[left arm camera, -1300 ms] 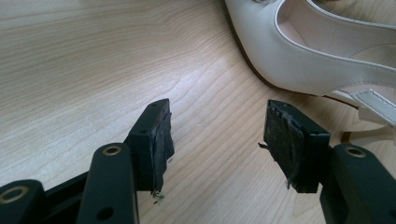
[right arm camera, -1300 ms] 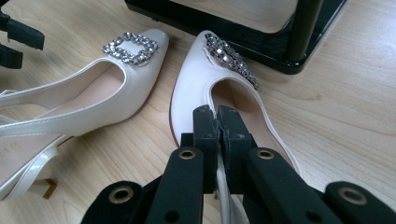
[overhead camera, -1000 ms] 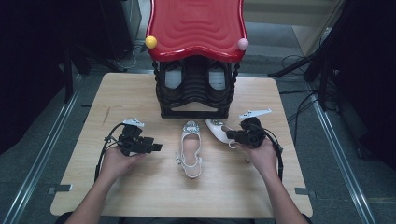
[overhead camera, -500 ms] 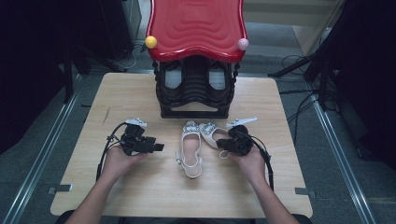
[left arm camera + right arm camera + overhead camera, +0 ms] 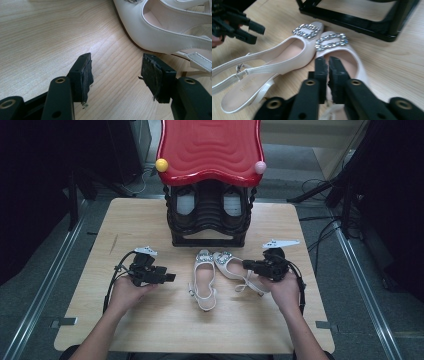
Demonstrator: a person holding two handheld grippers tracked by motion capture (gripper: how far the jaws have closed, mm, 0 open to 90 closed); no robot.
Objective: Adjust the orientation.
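We see two white slingback shoes on the table [image 5: 150, 325], toes touching, just in front of the black shoe rack [image 5: 209, 215] with its red top [image 5: 210, 150]. The rack's shelves hold pale items; we cannot tell what. Left shoe [image 5: 204, 279] lies straight, right shoe [image 5: 235, 270] angled outward.

Right gripper [image 5: 248, 265] sits over the right shoe's side edge, jaws pressed nearly together on what looks like the rim, having just been closing. The edge itself is blurred.

Left gripper [image 5: 170, 277] rests low on the table, jaws spread with nothing between them, just beside the left shoe.
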